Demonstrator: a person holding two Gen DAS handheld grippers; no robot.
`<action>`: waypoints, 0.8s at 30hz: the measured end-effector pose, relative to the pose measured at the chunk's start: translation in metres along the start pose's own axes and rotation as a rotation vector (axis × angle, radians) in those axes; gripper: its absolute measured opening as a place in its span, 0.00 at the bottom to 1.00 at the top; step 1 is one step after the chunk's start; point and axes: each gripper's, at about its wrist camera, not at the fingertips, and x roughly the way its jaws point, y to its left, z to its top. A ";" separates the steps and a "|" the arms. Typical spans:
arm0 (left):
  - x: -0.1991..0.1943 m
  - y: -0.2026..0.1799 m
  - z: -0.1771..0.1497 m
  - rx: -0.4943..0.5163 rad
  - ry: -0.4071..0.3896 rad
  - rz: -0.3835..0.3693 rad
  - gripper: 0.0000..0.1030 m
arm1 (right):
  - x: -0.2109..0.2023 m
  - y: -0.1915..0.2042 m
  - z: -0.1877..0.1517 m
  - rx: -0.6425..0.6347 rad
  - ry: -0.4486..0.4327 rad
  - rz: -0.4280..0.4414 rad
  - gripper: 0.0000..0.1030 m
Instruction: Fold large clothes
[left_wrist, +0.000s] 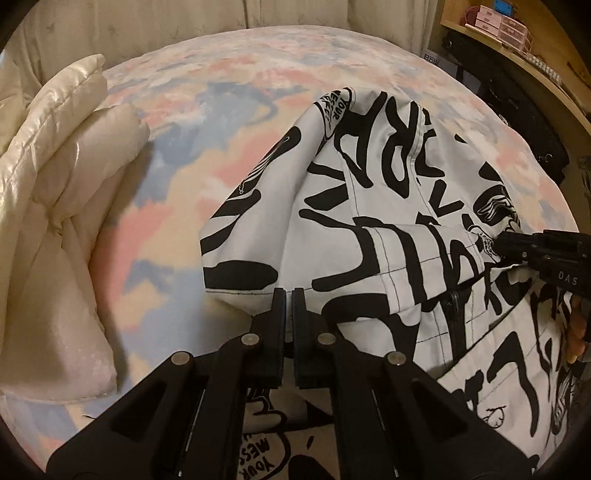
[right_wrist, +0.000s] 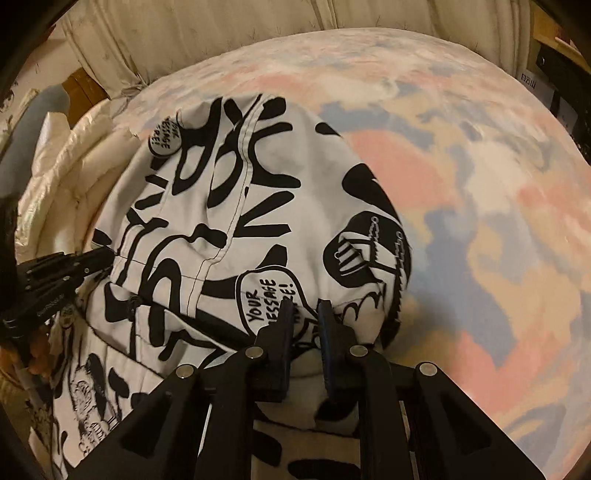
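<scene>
Left wrist view: the left gripper (left_wrist: 289, 295), jaws closed, pinches the edge of the black-and-white printed garment (left_wrist: 369, 206) over the pastel bedspread (left_wrist: 166, 177); thin fabric could slip free.

Right wrist view: the right gripper (right_wrist: 306, 308), jaws slightly apart, clamps a bunched fold; an uneven pull may skew the fold.

Both tools are matte black plastic. The left gripper (left_wrist: 289, 295) has two flat, blocky fingers with a thin blue strip along the inner edge, carried on angular link arms with triangular cut-outs and round silver pivot pins. The right gripper (right_wrist: 303, 308) is built the same, its blue pads plainer to see. Seen from the left wrist, its body bears small pale letters, "DAS".
</scene>
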 end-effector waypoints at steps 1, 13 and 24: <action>-0.002 0.001 0.001 -0.003 0.004 -0.004 0.01 | -0.003 0.000 0.001 0.000 -0.002 0.002 0.17; -0.036 0.006 0.033 0.004 -0.065 -0.056 0.49 | -0.057 -0.001 0.019 -0.056 -0.103 -0.054 0.54; -0.011 0.010 0.061 0.029 -0.020 -0.068 0.51 | -0.038 -0.012 0.046 -0.041 -0.110 -0.111 0.76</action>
